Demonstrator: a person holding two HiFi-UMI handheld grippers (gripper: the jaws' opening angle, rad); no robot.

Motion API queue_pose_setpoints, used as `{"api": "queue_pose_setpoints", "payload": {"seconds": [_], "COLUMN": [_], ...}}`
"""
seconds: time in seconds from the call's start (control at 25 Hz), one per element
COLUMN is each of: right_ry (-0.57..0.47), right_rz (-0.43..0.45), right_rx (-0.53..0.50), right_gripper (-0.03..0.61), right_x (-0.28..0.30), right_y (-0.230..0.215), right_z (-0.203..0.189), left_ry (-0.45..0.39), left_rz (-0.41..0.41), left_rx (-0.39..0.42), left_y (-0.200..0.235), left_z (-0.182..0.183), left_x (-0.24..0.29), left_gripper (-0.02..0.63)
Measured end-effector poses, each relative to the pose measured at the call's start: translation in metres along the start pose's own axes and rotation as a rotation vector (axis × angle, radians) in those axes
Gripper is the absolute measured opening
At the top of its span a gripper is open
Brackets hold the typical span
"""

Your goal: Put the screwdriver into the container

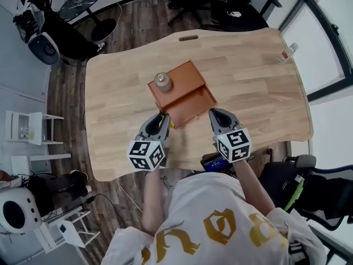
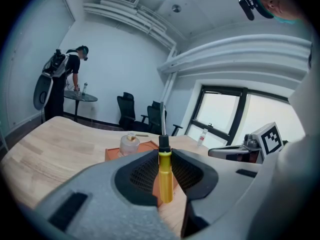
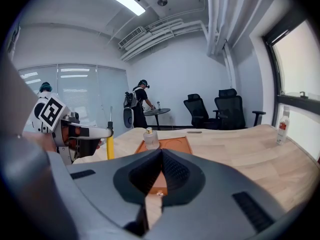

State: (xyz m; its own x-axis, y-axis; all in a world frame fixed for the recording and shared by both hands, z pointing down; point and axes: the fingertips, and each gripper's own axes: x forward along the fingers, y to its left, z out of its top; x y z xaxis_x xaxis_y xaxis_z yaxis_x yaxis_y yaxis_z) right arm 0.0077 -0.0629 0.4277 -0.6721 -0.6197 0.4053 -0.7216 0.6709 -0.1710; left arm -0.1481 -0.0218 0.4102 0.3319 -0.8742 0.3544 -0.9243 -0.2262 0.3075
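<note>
My left gripper is shut on a screwdriver with a yellow handle, held upright with its dark shaft pointing up. It hovers at the near left corner of the orange container, a wooden box whose drawer stands pulled out toward me. A small glass bottle stands on the box's top. My right gripper is shut and empty, just right of the drawer. In the right gripper view the screwdriver shows at the left, with the container straight ahead.
A plastic water bottle stands at the table's far right edge. Black office chairs sit beyond the table. A person stands at a round table far left. A blue device lies by the near edge.
</note>
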Motion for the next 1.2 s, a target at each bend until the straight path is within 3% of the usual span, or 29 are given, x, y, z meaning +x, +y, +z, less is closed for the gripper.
{"api": "queue_pose_setpoints", "payload": {"seconds": [0.68,1.2], "right_ry": [0.022,0.065], "right_rz": [0.037,0.019], "right_rx": [-0.002,0.019], "right_gripper": [0.009,0.009], "right_x": [0.033,0.053], "right_y": [-0.012,-0.025], "right_z": [0.005,-0.011], "left_ry": [0.046,0.121], "left_rz": [-0.002,-0.004], "left_rx": [-0.030,0.023], "left_y": [0.020,0.027], "left_z": [0.003,-0.011], "left_x": [0.030,0.048], "left_gripper": [0.078,0.078]}}
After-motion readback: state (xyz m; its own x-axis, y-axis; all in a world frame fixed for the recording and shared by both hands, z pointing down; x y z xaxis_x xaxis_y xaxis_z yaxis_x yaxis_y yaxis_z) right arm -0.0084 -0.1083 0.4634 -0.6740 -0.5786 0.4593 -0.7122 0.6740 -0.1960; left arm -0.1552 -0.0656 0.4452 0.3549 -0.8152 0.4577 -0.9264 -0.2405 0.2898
